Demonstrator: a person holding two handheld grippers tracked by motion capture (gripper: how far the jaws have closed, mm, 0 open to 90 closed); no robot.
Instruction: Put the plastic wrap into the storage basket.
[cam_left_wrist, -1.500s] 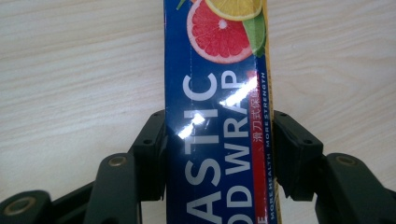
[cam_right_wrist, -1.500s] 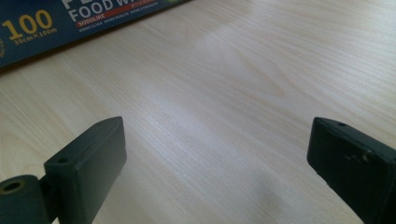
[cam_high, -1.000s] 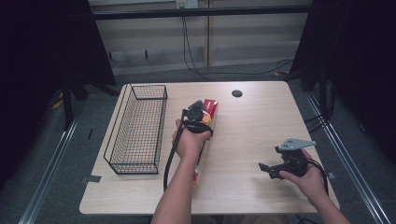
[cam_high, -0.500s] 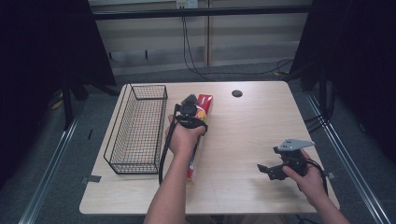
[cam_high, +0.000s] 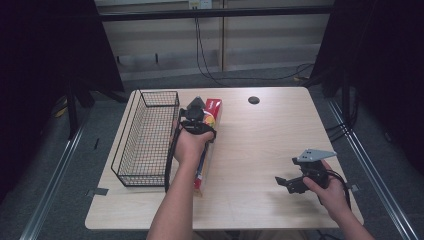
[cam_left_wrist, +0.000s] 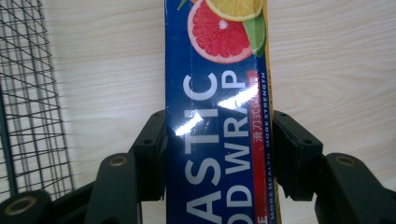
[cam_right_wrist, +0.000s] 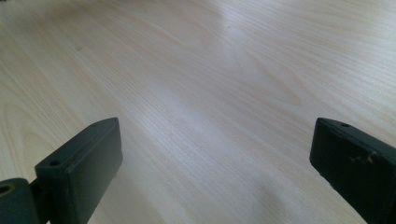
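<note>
Jaws of left gripper (cam_left_wrist: 219, 140) clamped on both long sides of the plastic food wrap box (cam_left_wrist: 217, 121). Box runs lengthwise on the tabletop (cam_high: 260, 140), just beside the wire basket (cam_high: 145, 137), which sits at its 9 o'clock. Right gripper (cam_high: 287, 182) near the 4 o'clock corner, jaws wide apart over bare wood, holding nothing.

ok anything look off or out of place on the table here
Nothing stands out. The plastic wrap box looks intact, lying flat on the table beside the wire basket, with the left claw closed squarely on its sides. The right claw is open over bare wood. No spill or damage shows.
</note>
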